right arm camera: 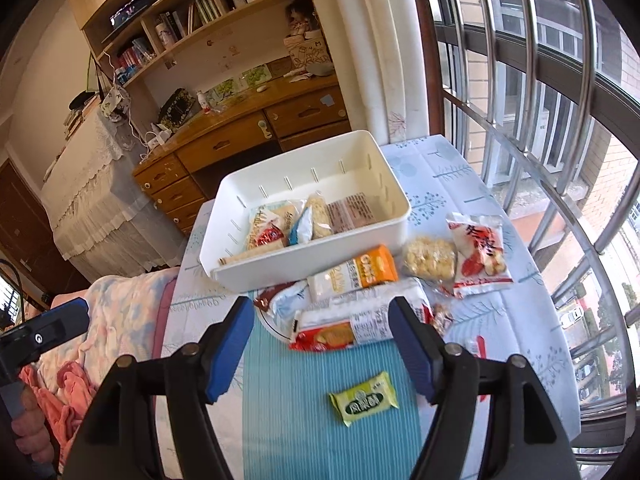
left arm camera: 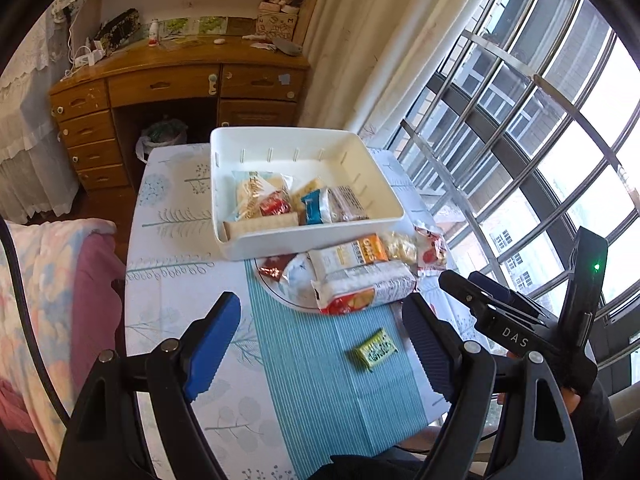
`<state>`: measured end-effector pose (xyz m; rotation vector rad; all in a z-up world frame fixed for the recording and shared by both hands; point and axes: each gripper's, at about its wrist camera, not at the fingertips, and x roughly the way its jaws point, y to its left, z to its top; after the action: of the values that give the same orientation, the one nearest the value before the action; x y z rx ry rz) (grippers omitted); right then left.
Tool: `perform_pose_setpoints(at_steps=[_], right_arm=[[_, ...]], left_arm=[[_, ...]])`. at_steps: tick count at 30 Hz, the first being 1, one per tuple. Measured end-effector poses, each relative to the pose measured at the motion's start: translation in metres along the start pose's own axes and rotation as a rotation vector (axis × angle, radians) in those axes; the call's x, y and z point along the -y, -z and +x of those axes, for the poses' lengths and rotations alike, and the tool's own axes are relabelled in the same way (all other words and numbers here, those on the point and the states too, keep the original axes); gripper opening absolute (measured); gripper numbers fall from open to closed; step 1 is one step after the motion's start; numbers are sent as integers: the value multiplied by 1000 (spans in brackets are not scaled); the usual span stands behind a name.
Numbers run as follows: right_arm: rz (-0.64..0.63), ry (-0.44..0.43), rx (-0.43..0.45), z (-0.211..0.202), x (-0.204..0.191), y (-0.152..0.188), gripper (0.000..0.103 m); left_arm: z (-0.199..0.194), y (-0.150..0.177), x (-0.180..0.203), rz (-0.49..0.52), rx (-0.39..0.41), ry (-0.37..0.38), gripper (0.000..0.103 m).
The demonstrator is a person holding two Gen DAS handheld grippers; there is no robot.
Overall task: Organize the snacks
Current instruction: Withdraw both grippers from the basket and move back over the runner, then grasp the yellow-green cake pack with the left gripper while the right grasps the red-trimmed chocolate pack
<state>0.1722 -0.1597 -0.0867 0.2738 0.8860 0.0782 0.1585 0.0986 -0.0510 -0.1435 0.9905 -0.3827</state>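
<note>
A white bin (left arm camera: 308,242) (right arm camera: 280,274) sits mid-table with several wrapped snacks inside. In front of it lies a loose heap: a long cracker pack (left arm camera: 368,290) (right arm camera: 344,326), an orange oats pack (left arm camera: 362,252) (right arm camera: 360,272), a clear bag of pale pieces (right arm camera: 428,258) and a red-and-white packet (right arm camera: 480,256). A small green packet (left arm camera: 376,348) (right arm camera: 364,396) lies alone on the teal runner, nearer to me. My left gripper (left arm camera: 320,320) hovers open above the runner, holding nothing. My right gripper (right arm camera: 322,314) is open too, short of the cracker pack and empty.
The table wears a floral cloth (right arm camera: 500,320) with a teal striped runner (left arm camera: 320,392). A white plate rim (right arm camera: 267,325) peeks out under the heap. Barred windows (right arm camera: 540,120) run along the right, a wooden desk (left arm camera: 160,84) stands behind, and a blanket (right arm camera: 120,312) lies left.
</note>
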Motion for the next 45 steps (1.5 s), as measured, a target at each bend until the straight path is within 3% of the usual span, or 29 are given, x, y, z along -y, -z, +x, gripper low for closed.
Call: perform_pose_setpoints(at_steps=[4, 9, 13, 23, 34, 45], right_arm=[[-15, 33, -16, -1, 13, 12, 71], [-56, 64, -33, -4, 31, 19, 80], [-136, 94, -65, -1, 46, 23, 83], [-367, 111, -152, 17, 81, 29, 83], [-472, -9, -312, 52, 113, 33, 83], [-707, -120, -400, 87, 108, 60, 83]], left_arm=[[11, 3, 8, 3, -34, -4, 85], [28, 7, 24, 5, -87, -22, 86], [42, 7, 39, -13, -126, -26, 91], [95, 19, 80, -2, -241, -76, 91], [171, 45, 104, -9, -383, -141, 91], [242, 70, 101, -79, -514, -198, 91]])
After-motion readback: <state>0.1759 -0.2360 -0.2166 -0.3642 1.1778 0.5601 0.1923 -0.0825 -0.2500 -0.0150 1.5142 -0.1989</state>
